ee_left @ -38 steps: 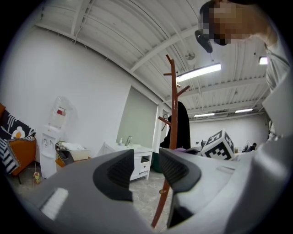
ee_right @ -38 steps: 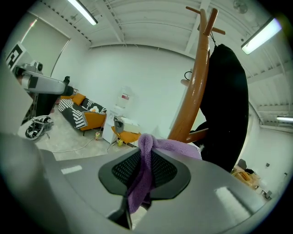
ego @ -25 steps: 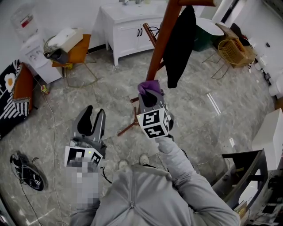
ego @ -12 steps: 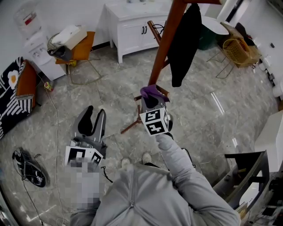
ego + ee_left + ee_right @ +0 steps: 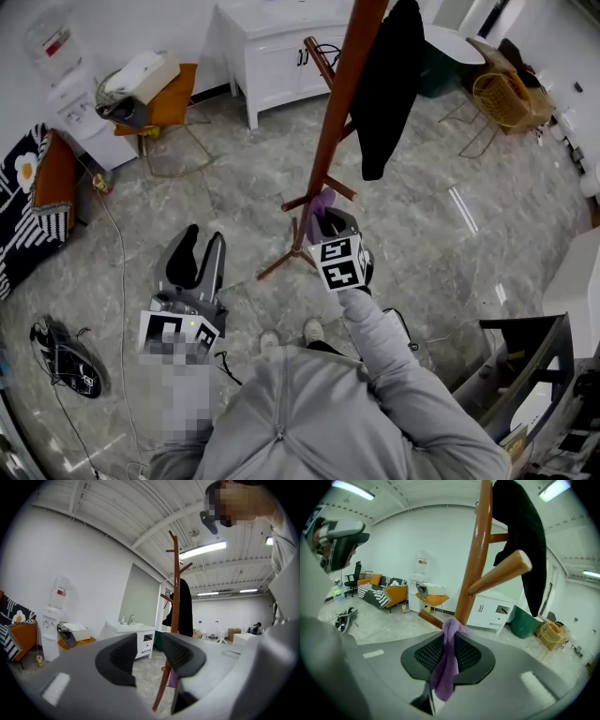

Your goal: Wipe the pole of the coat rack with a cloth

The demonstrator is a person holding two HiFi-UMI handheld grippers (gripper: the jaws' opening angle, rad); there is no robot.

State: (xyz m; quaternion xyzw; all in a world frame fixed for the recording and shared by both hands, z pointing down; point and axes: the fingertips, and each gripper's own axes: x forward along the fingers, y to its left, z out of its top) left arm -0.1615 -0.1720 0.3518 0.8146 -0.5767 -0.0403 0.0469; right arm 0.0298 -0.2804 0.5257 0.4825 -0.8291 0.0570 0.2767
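Head view showed the right gripper (image 5: 325,223) held out in front of the person, near the picture's middle. Its two dark jaws were closed on a purple fuzzy cloth (image 5: 322,202). The cloth stuck out past the jaw tips toward 12 o'clock. It lay against the low part of the reddish-brown wooden coat rack pole (image 5: 336,112), just beside the slanted braces of the base. From there the pole ran up toward 12 o'clock and out of the picture. A black coat (image 5: 384,89) hung from the rack at about 1 o'clock of the gripper.

Right gripper view showed the cloth pinched between the ribbed pads, one jaw on each side of it. Its upper end met the pole at 12 o'clock and its loose end drooped toward 6 o'clock. A round wooden peg (image 5: 499,573) jutted from the pole toward 2 o'clock.

The left gripper (image 5: 199,246) sat low at about 8 o'clock in the head view, well apart from the rack. Left gripper view showed its jaws standing apart with nothing between them. The pole and a scrap of the cloth were visible far beyond, by the right-hand jaw.

A white cabinet with a sink (image 5: 281,47) stood on the grey marble floor (image 5: 234,187) at 12 o'clock. An orange chair (image 5: 169,98) stood at 10 o'clock.
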